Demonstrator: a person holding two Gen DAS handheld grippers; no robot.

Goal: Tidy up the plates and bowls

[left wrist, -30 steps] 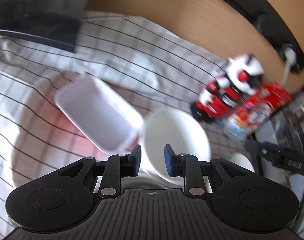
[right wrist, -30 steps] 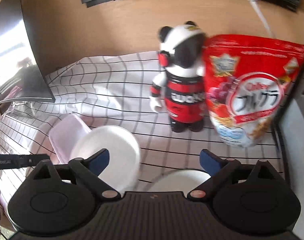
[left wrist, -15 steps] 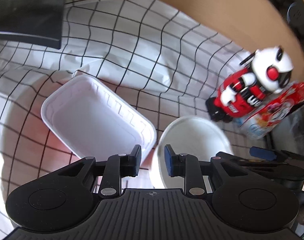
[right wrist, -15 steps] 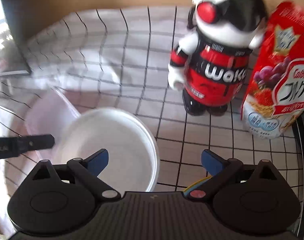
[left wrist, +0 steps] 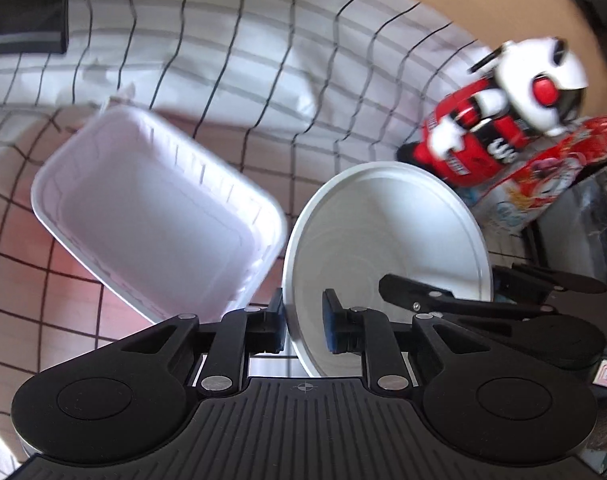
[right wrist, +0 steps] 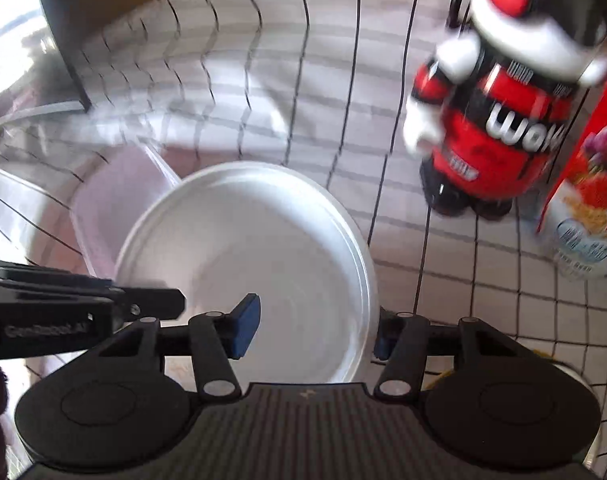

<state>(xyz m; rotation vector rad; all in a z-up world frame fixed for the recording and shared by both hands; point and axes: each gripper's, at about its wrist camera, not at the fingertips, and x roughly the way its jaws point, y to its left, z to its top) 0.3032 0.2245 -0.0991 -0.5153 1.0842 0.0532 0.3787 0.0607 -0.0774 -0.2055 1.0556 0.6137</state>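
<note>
Round white bowl [left wrist: 387, 240], near rim hidden behind left hand-held gripper [left wrist: 303, 322].

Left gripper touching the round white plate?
Touching. In the left wrist view the left gripper has the round white plate's rim pinched between its blue pads, no visible gap.

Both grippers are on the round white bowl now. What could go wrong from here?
1. The left gripper pinches only the rim of the white bowl; it could slip or tilt.
2. The right gripper straddles the opposite rim, open; closing could tug the bowl.
3. The rectangular tray and robot figure stand close; swinging may hit them.
</note>
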